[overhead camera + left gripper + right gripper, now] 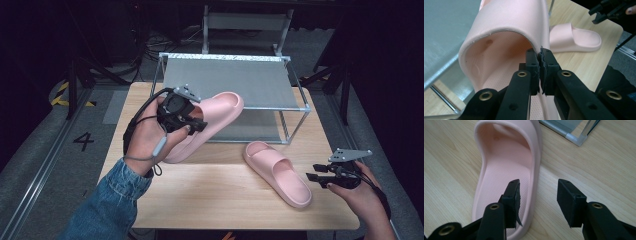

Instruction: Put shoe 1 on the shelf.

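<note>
Two pink slide slippers. One slipper (217, 117) is lifted off the table and tilted, its toe toward the rack. My left gripper (192, 122) is shut on the edge of its strap; in the left gripper view the jaws (539, 53) pinch the strap rim of that slipper (506, 22). The other slipper (277, 172) lies flat on the table at the right, also seen as slipper (576, 37) and slipper (504, 170). My right gripper (315, 174) hovers open just right of it, its jaws (539, 187) straddling the slipper's heel-side rim without touching.
A metal-framed rack (230, 80) with grey shelves stands at the back of the wooden table (210, 195); its corner (574, 137) is near the lying slipper. Bare table lies along the front edge. Dark floor and stands surround the table.
</note>
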A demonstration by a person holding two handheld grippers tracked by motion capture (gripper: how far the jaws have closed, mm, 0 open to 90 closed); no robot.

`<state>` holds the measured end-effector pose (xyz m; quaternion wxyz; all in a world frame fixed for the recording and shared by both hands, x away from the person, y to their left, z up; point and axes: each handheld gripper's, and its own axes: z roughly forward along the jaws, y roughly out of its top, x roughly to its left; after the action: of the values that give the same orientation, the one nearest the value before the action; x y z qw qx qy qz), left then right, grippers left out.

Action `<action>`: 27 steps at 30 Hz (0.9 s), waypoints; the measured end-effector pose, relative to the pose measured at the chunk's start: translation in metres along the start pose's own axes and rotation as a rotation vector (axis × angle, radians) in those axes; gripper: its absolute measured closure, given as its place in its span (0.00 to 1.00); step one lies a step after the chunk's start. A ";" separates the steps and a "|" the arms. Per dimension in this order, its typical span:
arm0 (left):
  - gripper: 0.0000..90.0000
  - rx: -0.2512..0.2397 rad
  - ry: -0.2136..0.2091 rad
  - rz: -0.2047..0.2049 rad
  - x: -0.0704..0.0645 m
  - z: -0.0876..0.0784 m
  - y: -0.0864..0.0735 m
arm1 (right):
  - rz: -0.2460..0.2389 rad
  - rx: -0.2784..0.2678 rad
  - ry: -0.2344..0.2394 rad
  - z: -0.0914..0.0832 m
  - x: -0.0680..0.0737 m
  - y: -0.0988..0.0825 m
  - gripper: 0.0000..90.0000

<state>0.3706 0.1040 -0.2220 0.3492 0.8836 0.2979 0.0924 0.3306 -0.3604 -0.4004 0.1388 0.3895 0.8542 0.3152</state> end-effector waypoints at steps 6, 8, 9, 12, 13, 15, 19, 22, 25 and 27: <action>0.96 -0.013 0.023 -0.022 0.008 0.000 0.012 | 0.005 -0.013 0.003 -0.003 -0.002 -0.001 0.60; 0.96 -0.019 0.027 -0.029 0.012 0.001 0.016 | 0.003 -0.015 0.004 -0.003 -0.002 -0.001 0.60; 0.96 -0.026 0.024 -0.038 0.014 0.001 0.018 | 0.003 -0.015 0.003 -0.004 -0.002 -0.001 0.60; 0.96 -0.042 0.034 -0.064 0.022 0.002 0.023 | 0.002 -0.018 0.009 -0.003 -0.002 0.000 0.60; 0.96 -0.041 0.038 -0.071 0.024 0.003 0.025 | 0.001 -0.018 0.010 -0.003 -0.002 0.000 0.60; 0.96 -0.040 0.050 -0.087 0.030 0.006 0.030 | -0.001 -0.019 0.012 -0.003 -0.002 0.000 0.60; 0.96 -0.039 0.077 -0.109 0.039 0.015 0.036 | -0.004 -0.023 0.016 -0.004 -0.002 0.001 0.60; 0.95 -0.042 0.102 -0.133 0.046 0.022 0.041 | -0.008 -0.026 0.015 -0.004 -0.002 0.001 0.60; 0.95 -0.031 0.116 -0.138 0.050 0.028 0.044 | -0.008 -0.026 0.016 -0.004 -0.002 0.001 0.60; 0.95 -0.019 0.129 -0.146 0.053 0.033 0.048 | -0.007 -0.026 0.017 -0.004 -0.002 0.001 0.60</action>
<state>0.4474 0.0892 -0.2168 0.3436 0.8483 0.3825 0.1263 0.3301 -0.3633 -0.3968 0.1375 0.3819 0.8527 0.3290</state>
